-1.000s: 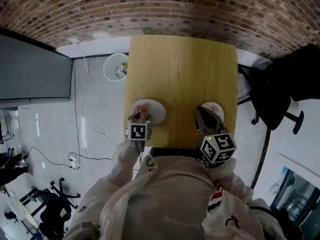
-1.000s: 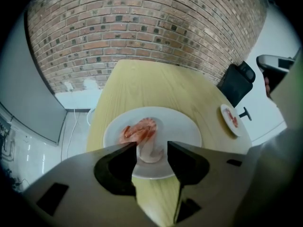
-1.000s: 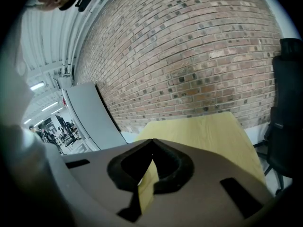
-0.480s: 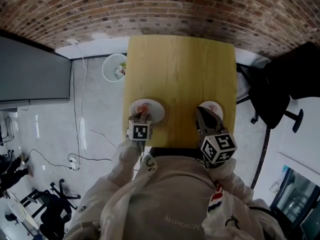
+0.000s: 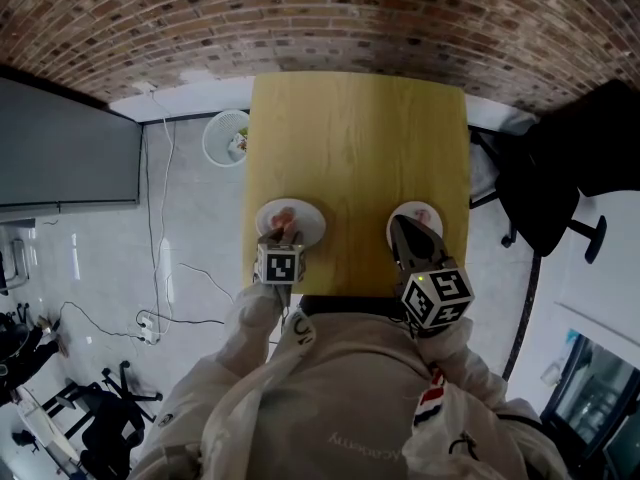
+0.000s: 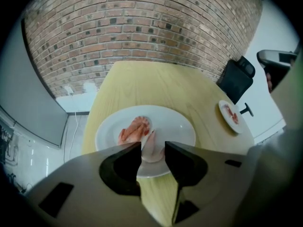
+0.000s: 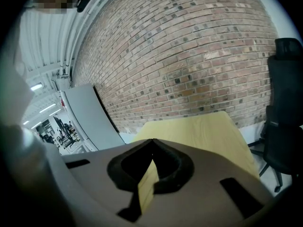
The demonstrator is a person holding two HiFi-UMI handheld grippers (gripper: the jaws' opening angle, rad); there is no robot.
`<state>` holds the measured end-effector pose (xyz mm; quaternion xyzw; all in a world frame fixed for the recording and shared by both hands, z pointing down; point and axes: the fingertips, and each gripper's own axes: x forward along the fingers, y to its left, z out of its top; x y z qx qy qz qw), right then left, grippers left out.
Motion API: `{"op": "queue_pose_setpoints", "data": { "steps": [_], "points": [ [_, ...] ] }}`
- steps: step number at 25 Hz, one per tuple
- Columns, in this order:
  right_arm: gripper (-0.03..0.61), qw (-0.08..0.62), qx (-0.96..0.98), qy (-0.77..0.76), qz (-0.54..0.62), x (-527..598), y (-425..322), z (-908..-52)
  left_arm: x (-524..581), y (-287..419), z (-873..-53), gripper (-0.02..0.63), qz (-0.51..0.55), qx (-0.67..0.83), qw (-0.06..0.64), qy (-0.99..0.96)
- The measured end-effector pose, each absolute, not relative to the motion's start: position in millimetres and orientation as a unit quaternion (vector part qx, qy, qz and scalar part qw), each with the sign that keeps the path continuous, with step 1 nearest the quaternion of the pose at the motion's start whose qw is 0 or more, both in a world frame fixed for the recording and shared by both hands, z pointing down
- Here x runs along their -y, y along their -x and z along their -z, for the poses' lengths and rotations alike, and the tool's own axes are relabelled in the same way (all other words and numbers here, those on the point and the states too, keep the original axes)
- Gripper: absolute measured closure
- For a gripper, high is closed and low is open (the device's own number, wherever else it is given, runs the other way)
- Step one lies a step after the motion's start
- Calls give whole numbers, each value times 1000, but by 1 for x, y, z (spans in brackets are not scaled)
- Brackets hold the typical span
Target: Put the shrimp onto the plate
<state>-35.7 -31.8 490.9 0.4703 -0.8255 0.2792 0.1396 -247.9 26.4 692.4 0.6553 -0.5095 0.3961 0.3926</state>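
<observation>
Head view: left gripper low over round white plate on yellow wooden table. Left gripper view: jaws apart, just been closing, pale pink shrimp between them on the plate. Right gripper view: right gripper jaws together, empty.

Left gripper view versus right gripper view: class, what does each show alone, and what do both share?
Left only: a plate of shrimp, one between the jaws of the left gripper, which stand apart and have just been closing; a second plate. Right only: the right gripper, jaws shut and empty; ceiling. Both: table, brick wall, chair.
</observation>
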Motion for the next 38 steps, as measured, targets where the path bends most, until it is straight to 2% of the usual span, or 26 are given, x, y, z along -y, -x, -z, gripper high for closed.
{"op": "queue_pose_setpoints", "data": {
  "steps": [26,38],
  "points": [
    [554,112,805,-510,-283,19,-26,-482,-11,187,-673,456,-401,485,357,-690],
    [554,82,771,-563,-287,1,-98,-476,0,103,-660,456,-416,430,319,-735]
  ]
}}
